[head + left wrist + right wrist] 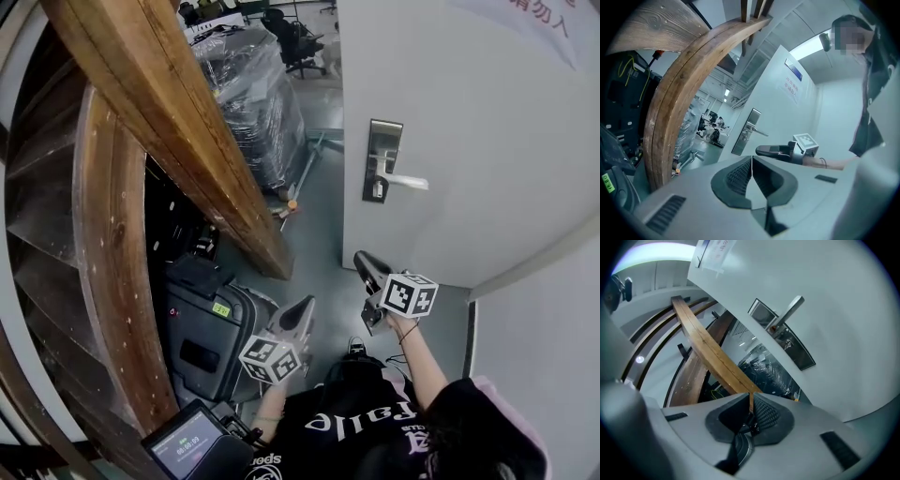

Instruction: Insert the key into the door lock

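The white door (pixel 487 141) bears a metal lock plate (pixel 382 159) with a lever handle (pixel 405 180); the plate also shows in the left gripper view (pixel 746 131) and the right gripper view (pixel 785 341). My right gripper (pixel 362 261) hangs below the plate, a short way off the door, pointing up at it. Its jaws (pixel 751 398) are shut on a small dark and metal piece, seemingly the key (pixel 740 446), pinched low between the pads. My left gripper (pixel 305 309) is lower and to the left, shut (pixel 752 159) with nothing showing between its pads.
A big curved wooden frame (pixel 178 122) leans at the left of the door's edge. Behind it stands a plastic-wrapped pallet (pixel 253 103). A dark case (pixel 202 328) and a device with a lit screen (pixel 183 436) sit by the person's left side.
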Available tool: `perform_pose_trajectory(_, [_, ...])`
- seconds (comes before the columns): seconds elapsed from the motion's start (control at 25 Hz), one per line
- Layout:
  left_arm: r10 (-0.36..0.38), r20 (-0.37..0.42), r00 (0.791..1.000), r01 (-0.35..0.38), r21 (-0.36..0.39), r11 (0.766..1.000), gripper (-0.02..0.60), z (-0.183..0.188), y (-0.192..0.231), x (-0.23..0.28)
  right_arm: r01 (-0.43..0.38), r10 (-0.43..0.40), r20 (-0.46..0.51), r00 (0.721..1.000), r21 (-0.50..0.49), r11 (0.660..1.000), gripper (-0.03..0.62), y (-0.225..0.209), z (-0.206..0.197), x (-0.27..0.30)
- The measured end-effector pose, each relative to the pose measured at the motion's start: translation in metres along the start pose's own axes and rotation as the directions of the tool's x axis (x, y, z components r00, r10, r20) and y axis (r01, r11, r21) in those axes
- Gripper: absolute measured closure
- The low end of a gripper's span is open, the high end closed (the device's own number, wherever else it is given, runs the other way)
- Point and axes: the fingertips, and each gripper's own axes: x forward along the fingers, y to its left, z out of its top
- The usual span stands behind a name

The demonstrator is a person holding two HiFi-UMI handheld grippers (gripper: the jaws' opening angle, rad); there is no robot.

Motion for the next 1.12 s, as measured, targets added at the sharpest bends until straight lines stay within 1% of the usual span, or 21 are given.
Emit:
perform_pose_trajectory(0.16, [-0.046,-0.010,0.999,0.046,0.006,0.999,0.572,-0.009,-0.012,-0.022,0.008,-0.008,-0.001,1.000,0.006,1.000,0.557,0.033,-0.033,-0.033])
perform_pose_trajectory(0.24, [-0.073,-0.022,0.997,0.073,0.011,0.997,0.572,-0.017,-0.018,-0.037,0.021,-0.021,-0.003,1.000,0.005,1.000,0.557,0.048,-0.058,-0.051])
perform_pose_trajectory(0.32, [-0.087,-0.033,0.996,0.088,0.018,0.996,0.572,-0.024,-0.023,-0.056,0.028,-0.028,-0.025,0.999,0.003,1.000,0.557,0.063,-0.090,-0.065])
perform_pose_trajectory(0.44, [-0.118,-0.055,0.991,0.120,0.017,0.993,0.572,-0.039,-0.035,-0.083,0.063,-0.062,-0.043,0.997,0.009,0.998,0.557,0.078,-0.133,-0.092])
perform_pose_trajectory(0.6, [-0.159,-0.085,0.984,0.159,0.001,0.987,0.572,-0.065,-0.055,-0.114,0.092,-0.092,-0.028,0.995,0.011,0.996,0.557,0.095,-0.168,-0.128])
perform_pose_trajectory(0.76, [-0.193,-0.106,0.976,0.192,-0.019,0.981,0.572,-0.084,-0.077,-0.136,0.119,-0.118,-0.010,0.993,0.020,0.993,0.557,0.107,-0.187,-0.164])
perform_pose_trajectory(0.92, [-0.213,-0.098,0.972,0.211,-0.028,0.977,0.572,-0.092,-0.102,-0.149,0.132,-0.132,0.000,0.991,-0.023,0.991,0.557,0.120,-0.193,-0.198])
perform_pose_trajectory(1.12, [-0.205,-0.089,0.975,0.204,-0.017,0.979,0.572,-0.106,-0.137,-0.162,0.104,-0.104,0.016,0.994,-0.026,0.994,0.557,0.124,-0.194,-0.236])
